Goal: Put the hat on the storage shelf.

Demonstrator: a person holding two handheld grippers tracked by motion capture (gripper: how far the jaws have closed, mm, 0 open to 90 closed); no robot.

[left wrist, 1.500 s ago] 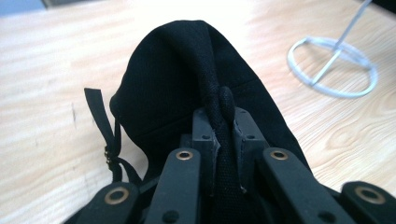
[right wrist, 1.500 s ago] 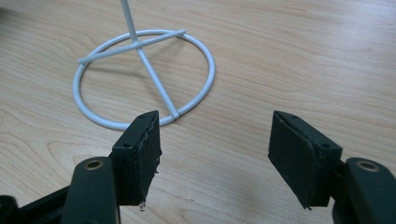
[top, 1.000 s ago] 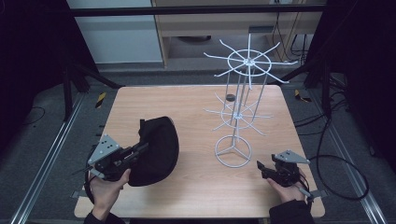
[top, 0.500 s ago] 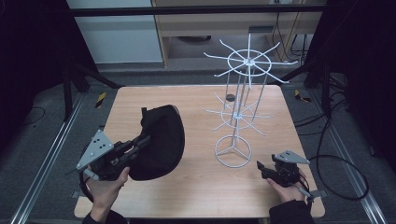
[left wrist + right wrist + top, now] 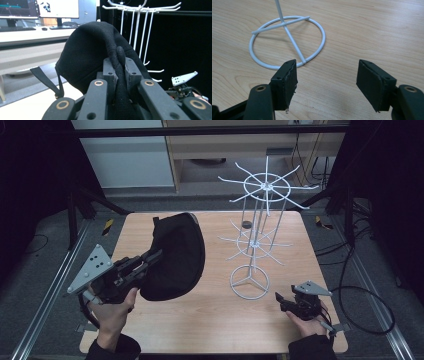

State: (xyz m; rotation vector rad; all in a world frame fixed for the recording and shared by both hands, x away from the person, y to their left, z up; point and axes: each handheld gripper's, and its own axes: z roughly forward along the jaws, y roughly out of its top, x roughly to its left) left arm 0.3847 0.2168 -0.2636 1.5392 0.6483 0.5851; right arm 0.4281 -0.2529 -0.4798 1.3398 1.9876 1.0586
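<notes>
Pale wood tabletop sits under my cameras, with dark floor around it and a desk with monitors beyond in the left gripper view.

My left gripper is clamped on the black cap: in the left gripper view its jaws are pressed together on a thick rolled seam of the fabric, which bulges out just above them. It is a soft, matte, dark knit-looking cap with a rounded dome, and a narrow black strap dangles from its lower edge at about 8 o'clock of the dome. In the high view the cap hangs off the jaws above the table's left half, at roughly 9 o'clock from the white wire rack.

My right gripper rests low near the table's 5 o'clock corner, jaws wide apart and holding nothing. In its own view the rack's ring base lies just ahead at 11 o'clock, apart from the pads.

Compared with half a second ago, the left gripper has lifted and carried the cap higher and nearer the rack; a second ago the cap sat lower, close to the table's near left edge. The right gripper has not moved.
</notes>
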